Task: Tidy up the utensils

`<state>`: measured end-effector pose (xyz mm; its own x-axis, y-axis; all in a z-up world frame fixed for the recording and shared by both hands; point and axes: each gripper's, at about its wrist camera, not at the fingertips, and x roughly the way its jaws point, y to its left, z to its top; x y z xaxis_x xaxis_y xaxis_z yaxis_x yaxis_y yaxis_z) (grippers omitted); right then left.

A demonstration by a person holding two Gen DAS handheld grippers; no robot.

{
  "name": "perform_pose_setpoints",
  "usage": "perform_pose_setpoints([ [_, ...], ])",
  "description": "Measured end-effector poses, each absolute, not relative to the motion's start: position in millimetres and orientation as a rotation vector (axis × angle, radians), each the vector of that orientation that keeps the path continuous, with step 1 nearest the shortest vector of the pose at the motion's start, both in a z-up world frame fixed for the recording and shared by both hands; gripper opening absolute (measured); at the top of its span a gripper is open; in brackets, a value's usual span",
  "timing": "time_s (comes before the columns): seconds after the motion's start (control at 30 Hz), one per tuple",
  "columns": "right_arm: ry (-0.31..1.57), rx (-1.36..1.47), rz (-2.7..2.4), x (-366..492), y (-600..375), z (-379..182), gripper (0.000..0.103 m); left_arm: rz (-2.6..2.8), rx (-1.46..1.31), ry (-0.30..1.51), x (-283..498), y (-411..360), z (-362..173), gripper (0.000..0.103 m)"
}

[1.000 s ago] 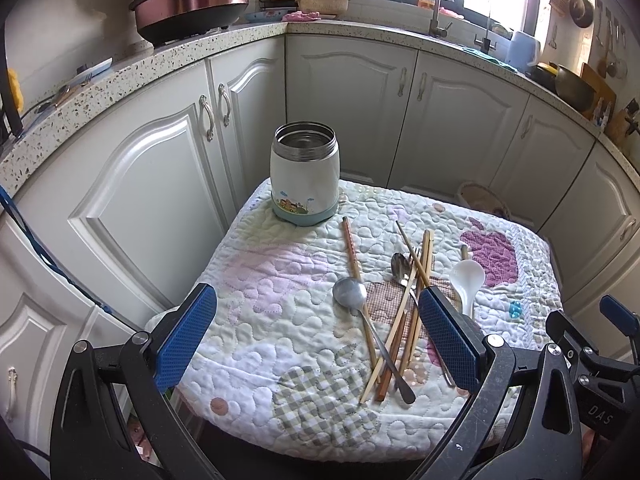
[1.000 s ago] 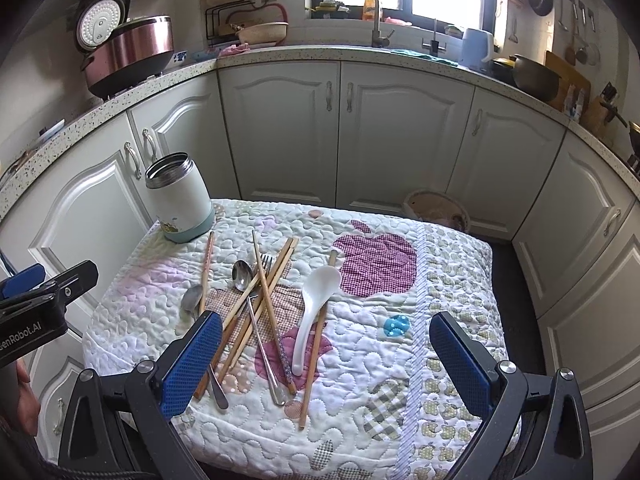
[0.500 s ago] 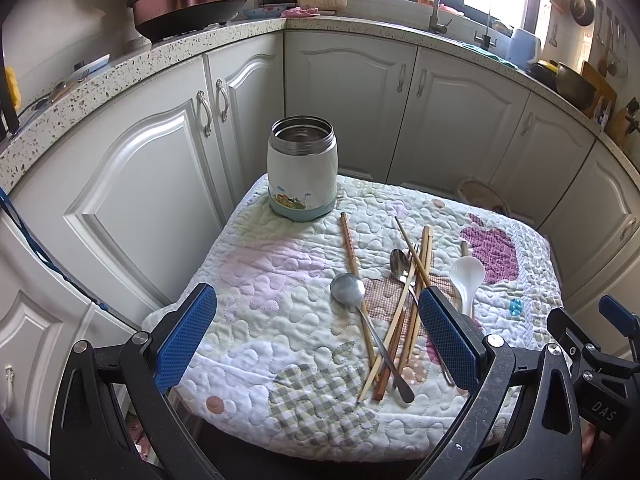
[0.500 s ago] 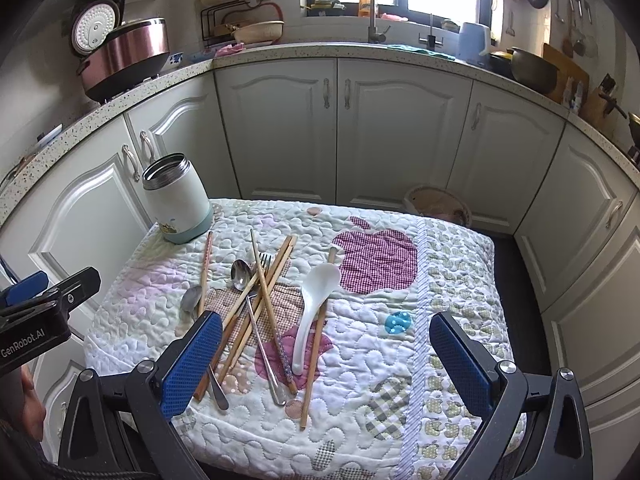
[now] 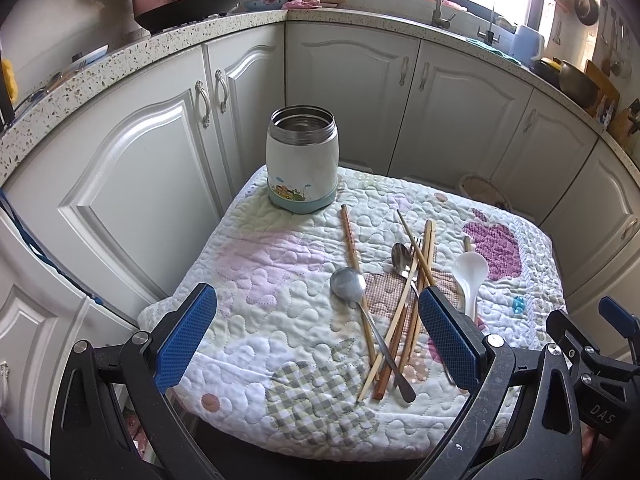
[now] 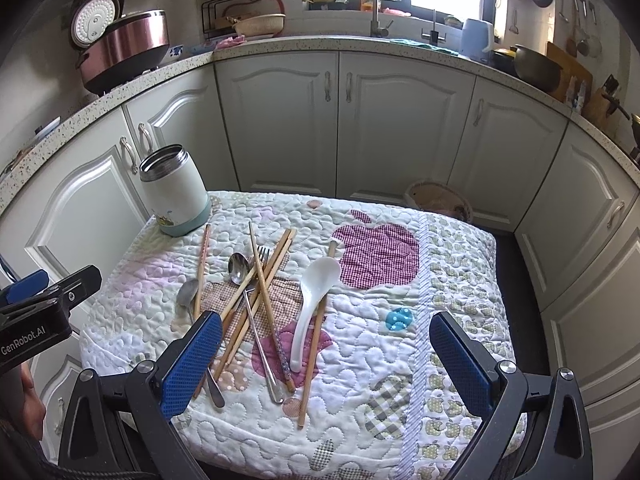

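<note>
A white open-topped jar [image 5: 302, 160] stands at the far left corner of the quilted table [image 5: 256, 268]; it also shows in the right wrist view [image 6: 176, 196]. A loose pile of utensils lies mid-table: a large metal spoon [image 5: 349, 284], a smaller spoon [image 6: 239, 267], a fork [image 6: 262, 255], several wooden chopsticks [image 6: 262, 280], and a white ceramic spoon [image 6: 316, 284]. My left gripper [image 5: 316, 338] is open and empty, hovering over the near left edge. My right gripper [image 6: 326, 354] is open and empty above the near edge, close to the utensil handles.
White kitchen cabinets [image 6: 340, 120] surround the table on the left and back. A woven basket [image 6: 438, 200] sits on the floor behind the table. A rice cooker [image 6: 120, 48] stands on the counter. The left gripper's body [image 6: 40, 312] shows at left in the right wrist view.
Both grippers have drifted slightly forward and lower toward the table. Nothing on the table has moved.
</note>
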<state>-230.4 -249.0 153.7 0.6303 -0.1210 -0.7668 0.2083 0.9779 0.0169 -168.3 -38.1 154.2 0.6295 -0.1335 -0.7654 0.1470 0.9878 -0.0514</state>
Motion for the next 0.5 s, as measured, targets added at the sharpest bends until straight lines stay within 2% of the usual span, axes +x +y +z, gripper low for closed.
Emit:
perform_pose_setpoints([
  [0.5, 0.885, 0.075, -0.167, -217.2, -244.1, 143.8, 0.103, -0.150, 0.015, 0.912, -156.1, -34.9, 143.1, 0.102],
])
